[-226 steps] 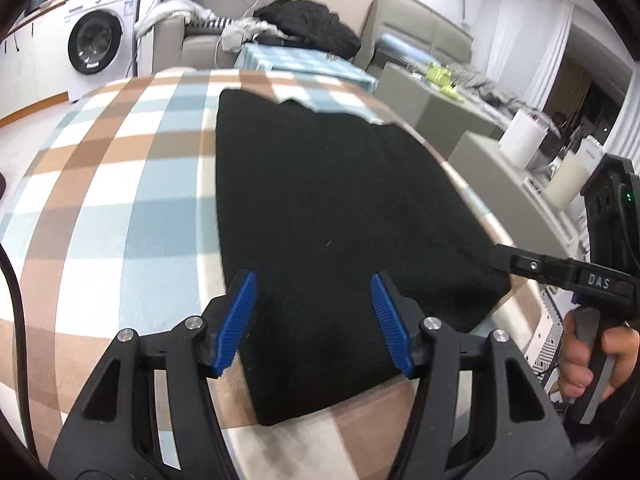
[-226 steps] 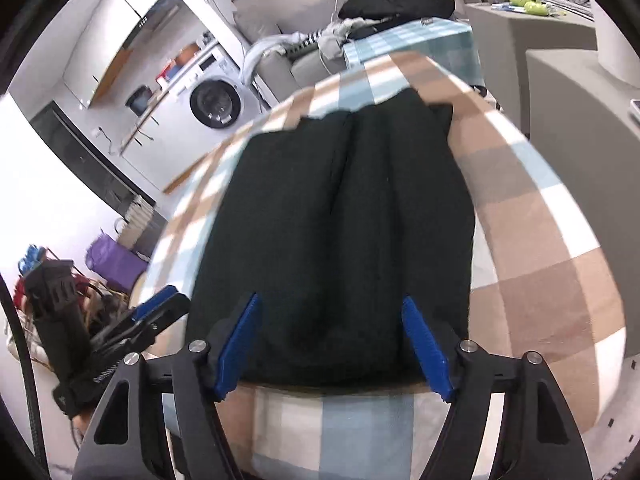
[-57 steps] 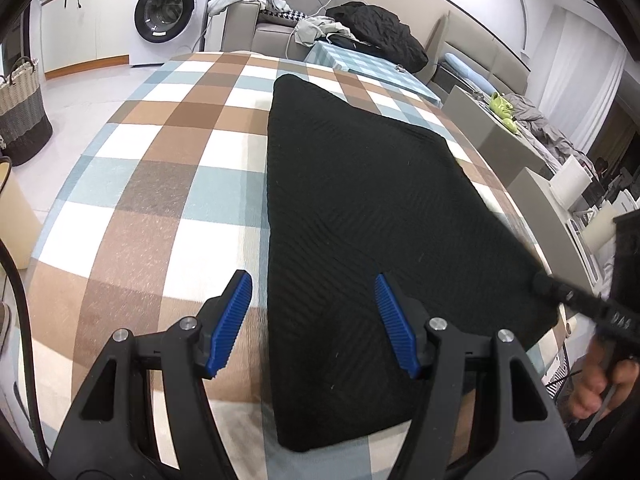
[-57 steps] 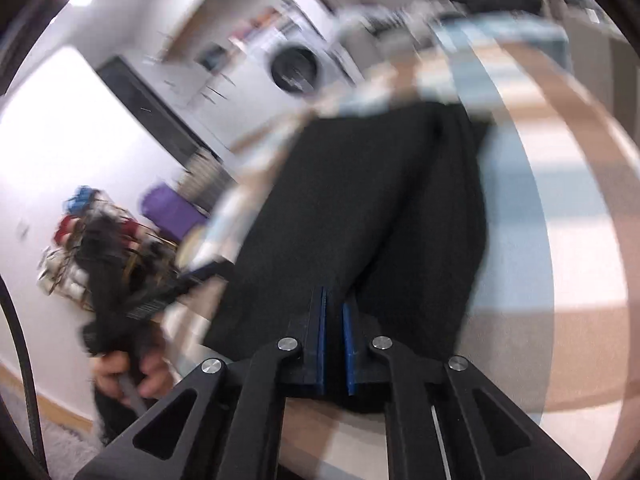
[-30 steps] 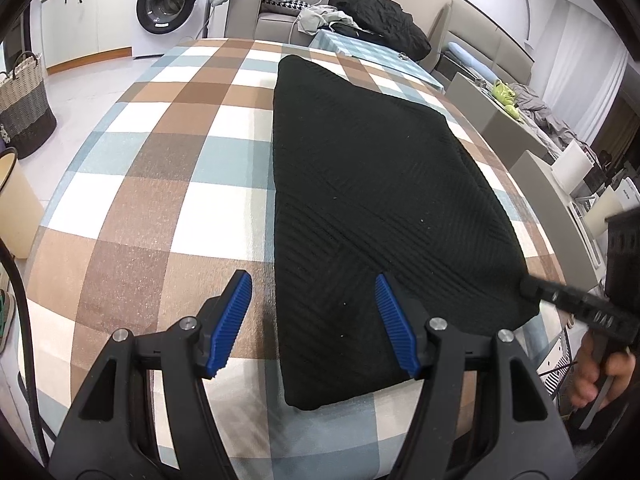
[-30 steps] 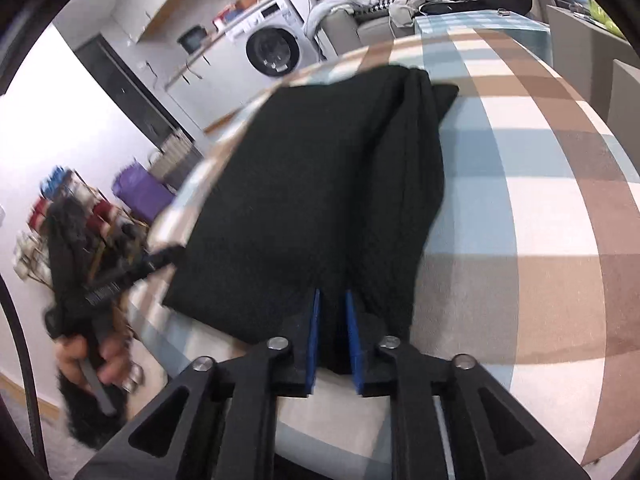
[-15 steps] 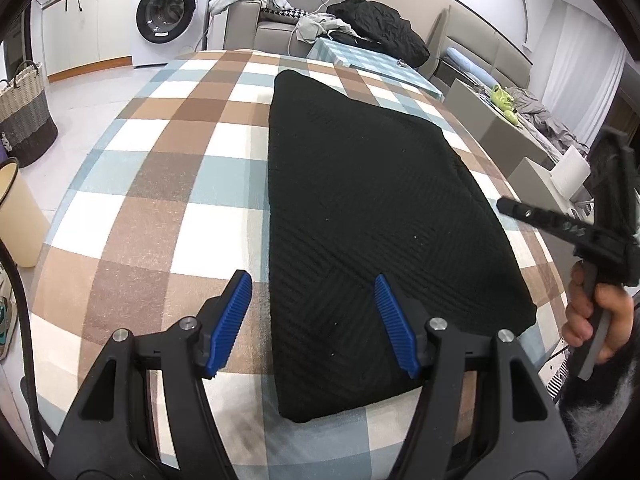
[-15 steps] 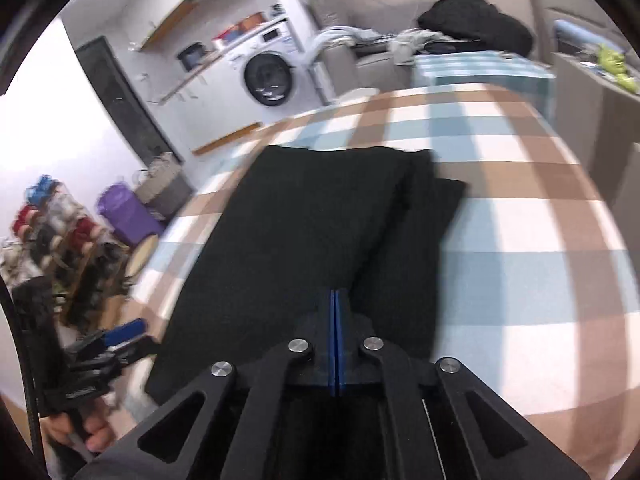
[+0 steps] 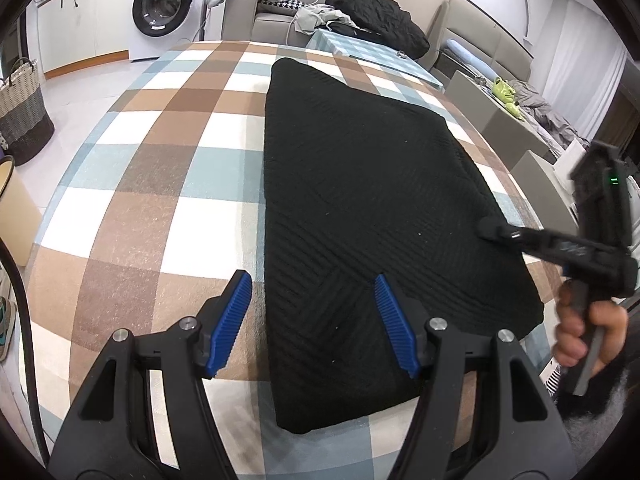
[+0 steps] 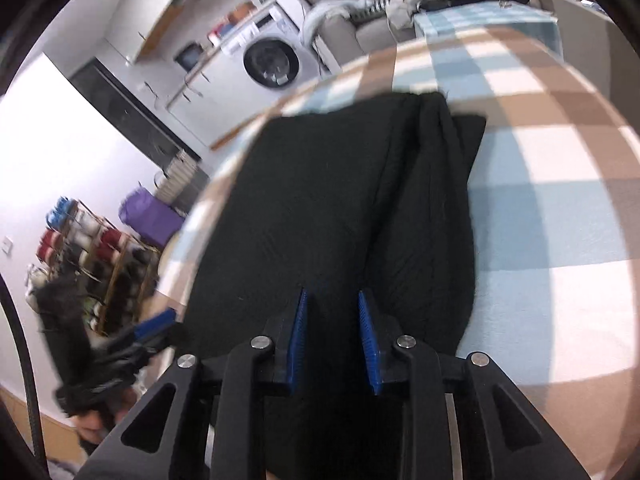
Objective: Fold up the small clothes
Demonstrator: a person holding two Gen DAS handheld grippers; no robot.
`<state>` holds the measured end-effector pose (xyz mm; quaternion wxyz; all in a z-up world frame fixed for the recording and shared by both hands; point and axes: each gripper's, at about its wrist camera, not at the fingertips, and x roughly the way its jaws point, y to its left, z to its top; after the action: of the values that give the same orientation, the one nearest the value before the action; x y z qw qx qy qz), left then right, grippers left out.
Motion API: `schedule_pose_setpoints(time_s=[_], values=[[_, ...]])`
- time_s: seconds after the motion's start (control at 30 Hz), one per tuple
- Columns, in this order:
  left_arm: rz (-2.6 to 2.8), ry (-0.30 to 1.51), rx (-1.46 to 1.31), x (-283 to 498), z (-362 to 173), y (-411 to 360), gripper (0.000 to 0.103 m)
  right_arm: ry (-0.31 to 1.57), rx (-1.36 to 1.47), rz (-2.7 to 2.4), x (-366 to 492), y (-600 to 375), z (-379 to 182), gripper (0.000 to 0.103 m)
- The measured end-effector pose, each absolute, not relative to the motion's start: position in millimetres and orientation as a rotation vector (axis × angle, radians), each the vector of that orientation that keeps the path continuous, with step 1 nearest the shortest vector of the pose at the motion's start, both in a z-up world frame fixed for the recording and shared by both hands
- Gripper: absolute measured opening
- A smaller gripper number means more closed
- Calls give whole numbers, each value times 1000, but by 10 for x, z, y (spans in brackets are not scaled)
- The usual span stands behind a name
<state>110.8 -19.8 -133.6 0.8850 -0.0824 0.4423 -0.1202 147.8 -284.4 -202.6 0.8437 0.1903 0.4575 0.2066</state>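
With the black garment (image 9: 372, 216) half-folded on the bench (image 9: 160, 168), the wide-open left tool (image 9: 312, 320) and part-open, empty right tool (image 10: 332, 336) must next grip its near edge.

The garment (image 9: 360, 216) lies on the table (image 9: 152, 168) (washing machine (image 9: 164, 4) and sofa (image 9: 276, 20) behind).

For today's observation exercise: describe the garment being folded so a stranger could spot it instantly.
Find the large table with the brown, blue and white checked cloth. Lying flat on it is a black knitted garment, the only thing on the cloth and plain dark against the checks.
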Motion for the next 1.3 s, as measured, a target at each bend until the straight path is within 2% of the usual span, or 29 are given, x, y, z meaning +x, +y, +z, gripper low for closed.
schedule_pose_setpoints(time_s=[0.03, 0.17, 0.3, 0.47, 0.53, 0.67, 0.7, 0.73, 0.87, 0.97, 1.0, 1.07, 1.1, 1.13, 1.2, 1.3], values=[[-249, 920, -171, 1118, -1333, -201, 61, 969, 405, 434, 1513, -2822, -2060, 9], [-252, 916, -172, 1143, -1331, -197, 61, 839, 309, 422, 1362, -2736, -1766, 8], [-256, 935, -180, 1174, -1391, -199, 61, 945, 235, 295, 1511, -2739, -1993, 9], [-258, 947, -181, 1092, -1409, -170, 61, 949, 408, 400, 1308, -2934, -1948, 19], [-276, 953, -176, 1032, -1414, -169, 61, 956, 412, 455, 1086, -2988, -1948, 27], [-332, 980, -155, 875, -1473, -225, 61, 929, 349, 488, 765, -2977, -2042, 29], [-343, 981, -137, 824, -1485, -256, 61, 919, 351, 478, 744, -2979, -2051, 24], [-351, 982, -117, 779, -1493, -287, 61, 910, 337, 473, 751, -2974, -2050, 9], [-342, 976, -27, 645, -1516, -378, 62, 835, 327, 513, 653, -2935, -1813, 7], [-365, 980, -37, 615, -1520, -386, 62, 924, 257, 418, 732, -2912, -1935, 7], [-363, 981, -37, 613, -1517, -385, 62, 972, 254, 395, 765, -2917, -2031, 8], [-359, 978, -31, 607, -1504, -384, 62, 948, 287, 402, 779, -2951, -1990, 17], [-363, 975, -40, 610, -1496, -372, 62, 921, 300, 401, 735, -2990, -1916, 26], [-366, 972, -54, 614, -1489, -359, 62, 896, 304, 393, 703, -3029, -1868, 40], [-372, 972, -87, 652, -1495, -333, 62, 862, 308, 342, 651, -3123, -1820, 53], [-360, 978, -128, 728, -1526, -302, 62, 916, 358, 313, 747, -3208, -1959, 53]])
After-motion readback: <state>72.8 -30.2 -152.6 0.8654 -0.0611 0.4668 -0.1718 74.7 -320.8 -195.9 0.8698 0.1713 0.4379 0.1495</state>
